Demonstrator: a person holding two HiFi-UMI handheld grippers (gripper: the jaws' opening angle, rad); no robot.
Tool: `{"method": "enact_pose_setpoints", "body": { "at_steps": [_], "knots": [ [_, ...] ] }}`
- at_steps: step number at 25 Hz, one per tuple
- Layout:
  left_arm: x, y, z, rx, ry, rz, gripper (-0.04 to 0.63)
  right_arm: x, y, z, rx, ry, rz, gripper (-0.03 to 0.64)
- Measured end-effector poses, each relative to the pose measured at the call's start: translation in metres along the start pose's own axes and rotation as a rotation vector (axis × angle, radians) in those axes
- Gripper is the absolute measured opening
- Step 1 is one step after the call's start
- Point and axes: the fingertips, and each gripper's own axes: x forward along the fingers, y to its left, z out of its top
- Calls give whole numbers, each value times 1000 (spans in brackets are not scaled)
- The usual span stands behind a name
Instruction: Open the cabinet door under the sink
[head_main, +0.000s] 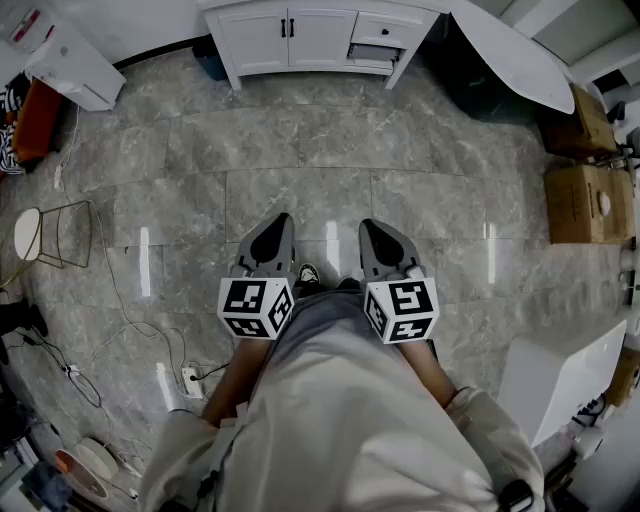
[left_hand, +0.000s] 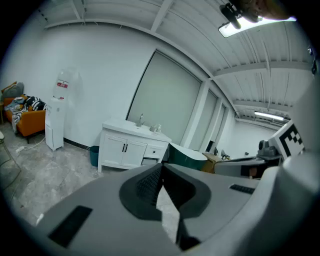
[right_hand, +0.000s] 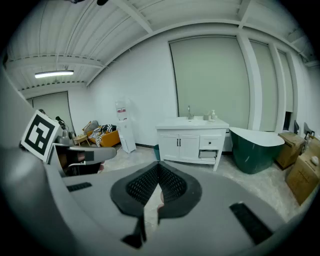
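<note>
The white sink cabinet (head_main: 300, 38) stands against the far wall, its two doors shut, with dark handles meeting at the middle. It also shows in the left gripper view as the cabinet (left_hand: 127, 150) and in the right gripper view as the cabinet (right_hand: 190, 145), a faucet on top. My left gripper (head_main: 278, 222) and right gripper (head_main: 372, 228) are held side by side in front of the person's body, a few floor tiles short of the cabinet. Both point toward it. The left gripper (left_hand: 161, 167) and the right gripper (right_hand: 159, 165) have their jaws closed together, holding nothing.
A dark green bathtub (head_main: 505, 60) stands right of the cabinet, with cardboard boxes (head_main: 588, 190) beyond it. A water dispenser (head_main: 75, 65) and an orange sofa (head_main: 35, 120) are at far left. A wire stool (head_main: 50, 235) and floor cables (head_main: 120, 320) lie left.
</note>
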Motion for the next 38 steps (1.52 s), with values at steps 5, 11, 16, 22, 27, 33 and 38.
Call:
{"method": "enact_pose_setpoints", "body": {
  "at_steps": [5,11,16,22,27,33,38],
  "knots": [
    [1,15,3,-14,0,15,0,6,2,3,-3,9,-24,11],
    [6,26,5,-28,9,34,0,22,-10,6,43,16,-42,11],
    [24,40,14,-43,-1,36,0,50,-17,19,144,-4,25,11],
    [57,55,53,-103,-113,15,0,98,-37,50,142,-31,65,11],
    [108,75,84,-88,-106,43,0,148,-60,79,154,-27,105,11],
    [181,93,102,-73,-29,43,0,212,-96,105,193,-4,134,11],
    [238,108,126,-73,-2,44,1,262,-128,129,212,18,148,11]
  ]
}}
